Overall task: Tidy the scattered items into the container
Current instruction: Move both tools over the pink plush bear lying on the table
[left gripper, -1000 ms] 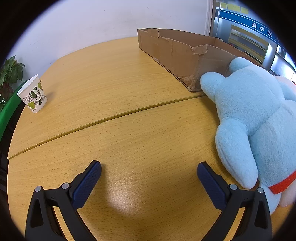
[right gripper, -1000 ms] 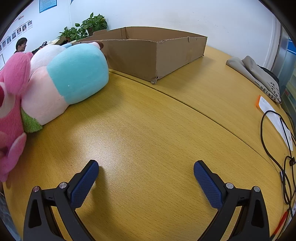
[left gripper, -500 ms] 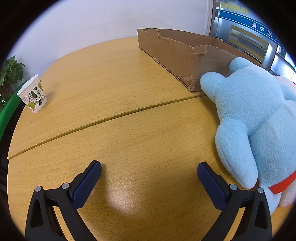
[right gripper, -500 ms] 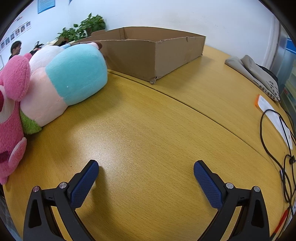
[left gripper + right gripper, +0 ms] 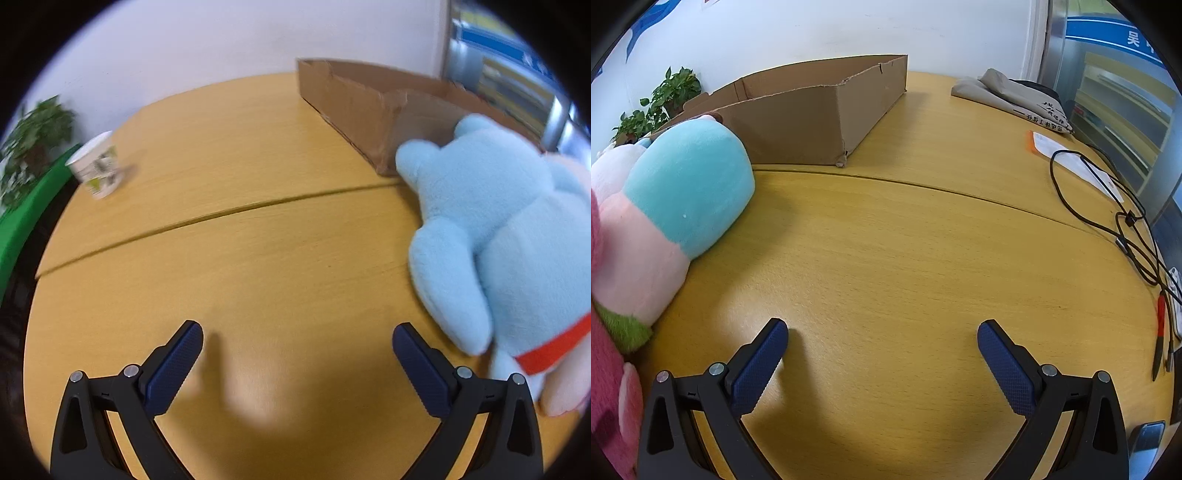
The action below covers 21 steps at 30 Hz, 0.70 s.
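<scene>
A shallow cardboard box (image 5: 373,107) stands on the wooden table at the back; it also shows in the right wrist view (image 5: 816,118). A light blue plush toy (image 5: 495,229) with a red band lies to the right of my left gripper (image 5: 297,336), which is open and empty above bare table. In the right wrist view a teal, pink and green plush (image 5: 668,218) lies at the left against the box, with a pink plush (image 5: 605,369) in front of it. My right gripper (image 5: 882,332) is open and empty over bare table.
A paper cup (image 5: 96,170) stands at the table's far left, near a potted plant (image 5: 29,151). In the right wrist view a folded grey bag (image 5: 1015,96), papers (image 5: 1071,162), black cables (image 5: 1123,221) and pens (image 5: 1161,332) lie along the right side.
Both views have swung to the right. The left view is blurred by motion, and the cup and box now sit further right in it. The right view shows more of the table's right side. Both grippers stayed open.
</scene>
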### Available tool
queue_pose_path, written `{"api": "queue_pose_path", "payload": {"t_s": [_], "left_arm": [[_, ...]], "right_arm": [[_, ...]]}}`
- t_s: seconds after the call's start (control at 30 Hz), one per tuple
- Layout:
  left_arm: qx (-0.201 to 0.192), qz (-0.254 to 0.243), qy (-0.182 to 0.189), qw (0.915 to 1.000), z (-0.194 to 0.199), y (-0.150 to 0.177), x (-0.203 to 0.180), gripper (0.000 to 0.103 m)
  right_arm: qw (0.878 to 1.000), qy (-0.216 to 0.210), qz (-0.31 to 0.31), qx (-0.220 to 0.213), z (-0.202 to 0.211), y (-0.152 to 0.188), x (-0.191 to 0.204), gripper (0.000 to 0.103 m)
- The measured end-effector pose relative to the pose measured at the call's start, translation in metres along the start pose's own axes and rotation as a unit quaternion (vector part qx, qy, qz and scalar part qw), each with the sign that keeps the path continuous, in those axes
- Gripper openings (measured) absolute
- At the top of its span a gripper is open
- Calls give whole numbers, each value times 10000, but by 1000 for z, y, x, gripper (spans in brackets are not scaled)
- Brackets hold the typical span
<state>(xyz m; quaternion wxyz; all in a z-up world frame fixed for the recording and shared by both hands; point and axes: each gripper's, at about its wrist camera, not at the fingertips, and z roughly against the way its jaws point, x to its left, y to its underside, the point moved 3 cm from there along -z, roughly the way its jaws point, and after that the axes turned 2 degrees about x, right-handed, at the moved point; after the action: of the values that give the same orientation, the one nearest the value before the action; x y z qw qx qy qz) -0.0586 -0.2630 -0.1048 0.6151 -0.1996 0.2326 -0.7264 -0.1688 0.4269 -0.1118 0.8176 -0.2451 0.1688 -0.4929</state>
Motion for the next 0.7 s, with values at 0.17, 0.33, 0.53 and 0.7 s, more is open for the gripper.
{"api": "queue_pose_path", "payload": {"t_s": [0.17,0.33,0.53,0.7], "left_arm": [[-1442,1094,-581,9818,108,9,-5,102],[-2092,1342,-734,9658,174,-3,-79,102],[-2079,1037,286,9722,174,-22,-174,102],[-1848,861,532,9775,154,-19,-225,102]], "right_arm": [[9984,505,-247,-116,35,14,5,103],[9933,74,-539,-1017,130,4,27,103],[9839,-437,-725,-1574,184,-5,101,103],[9857,62,-674,-1542,183,7,161,103]]}}
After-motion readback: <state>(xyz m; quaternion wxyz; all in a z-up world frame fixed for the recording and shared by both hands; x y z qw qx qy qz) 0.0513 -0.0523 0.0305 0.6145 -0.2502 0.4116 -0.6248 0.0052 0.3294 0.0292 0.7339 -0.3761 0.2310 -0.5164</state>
